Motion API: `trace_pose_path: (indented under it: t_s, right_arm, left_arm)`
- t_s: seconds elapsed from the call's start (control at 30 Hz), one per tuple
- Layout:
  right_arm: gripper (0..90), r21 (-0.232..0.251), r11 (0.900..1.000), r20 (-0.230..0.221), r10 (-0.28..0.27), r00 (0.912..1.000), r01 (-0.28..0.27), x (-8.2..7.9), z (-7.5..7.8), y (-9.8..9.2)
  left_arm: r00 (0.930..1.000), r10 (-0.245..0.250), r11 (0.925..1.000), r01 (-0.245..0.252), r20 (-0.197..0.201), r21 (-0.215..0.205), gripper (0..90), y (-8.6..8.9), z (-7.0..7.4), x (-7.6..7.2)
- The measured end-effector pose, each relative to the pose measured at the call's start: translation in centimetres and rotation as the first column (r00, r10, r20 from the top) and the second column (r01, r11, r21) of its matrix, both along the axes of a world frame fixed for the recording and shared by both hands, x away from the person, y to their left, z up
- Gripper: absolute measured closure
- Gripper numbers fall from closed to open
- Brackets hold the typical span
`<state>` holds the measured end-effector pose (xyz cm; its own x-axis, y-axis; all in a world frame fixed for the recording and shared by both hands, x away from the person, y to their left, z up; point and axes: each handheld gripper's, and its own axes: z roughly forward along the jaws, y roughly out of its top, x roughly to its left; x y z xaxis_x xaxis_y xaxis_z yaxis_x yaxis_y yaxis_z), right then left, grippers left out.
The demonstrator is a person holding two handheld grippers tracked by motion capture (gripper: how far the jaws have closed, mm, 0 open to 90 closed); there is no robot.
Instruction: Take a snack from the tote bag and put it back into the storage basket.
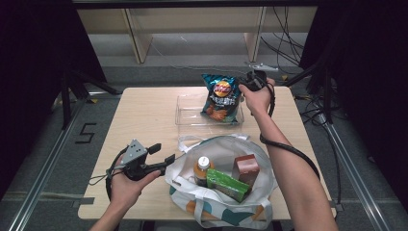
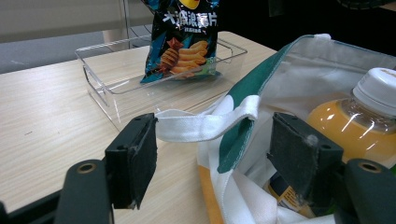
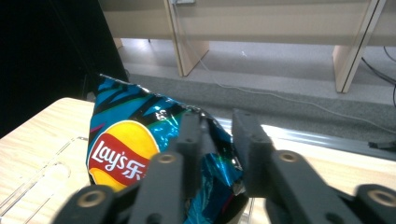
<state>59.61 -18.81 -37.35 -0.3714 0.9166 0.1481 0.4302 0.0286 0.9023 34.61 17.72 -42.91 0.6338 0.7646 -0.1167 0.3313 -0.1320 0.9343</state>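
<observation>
My right gripper (image 1: pixel 246 82) is at the far side of the counter (image 1: pixel 144 115), up against the top corner of the chip bag (image 1: pixel 220 98). In the right gripper view, the bag's crinkled top edge runs between my jaws; they stand a little apart with a gap on one side, and I cannot tell whether the other pad touches the foil. They are not clamped on it. The chip bag stands upright with its bottom inside the clear tray (image 1: pixel 187 115), at the tray's right part, leaning slightly.

My left gripper (image 1: pixel 159 156) rests near the front left of the counter, jaws spread wide. In the left gripper view, the white handle strap (image 2: pixel 201 123) of the tote bag (image 1: pixel 221 202) runs across the gap between them, with neither pad pressing on it. The tote bag lies open at the front of the counter, just beside that gripper. Inside it I see an orange juice bottle (image 1: pixel 202 168) with a white cap, a green carton (image 1: pixel 228 185) lying tilted, and a brown box (image 1: pixel 246 168) standing behind it
</observation>
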Motion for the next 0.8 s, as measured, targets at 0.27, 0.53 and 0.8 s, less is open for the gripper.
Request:
trace_pose_path:
  t_s: [0.27,0.53,0.8]
  right_arm:
    - [48.9,-0.005,1.000,0.015,0.000,0.9999,0.000,-0.6,0.8,-0.3]
    - [42.8,0.003,1.000,0.011,0.006,0.9999,-0.006,-1.2,1.2,-0.3]
    - [40.5,0.013,1.000,0.023,0.026,0.9994,-0.026,-2.5,1.7,-0.9]
  left_arm:
    - [1.0000,-0.004,1.0000,0.004,0.002,0.002,31.7,-0.1,0.0,0.0]
    - [0.9999,-0.009,1.0000,0.009,0.009,-0.005,31.6,-0.1,0.1,0.1]
    - [1.0000,-0.006,0.9999,0.006,0.007,-0.010,31.6,-0.2,0.2,0.0]
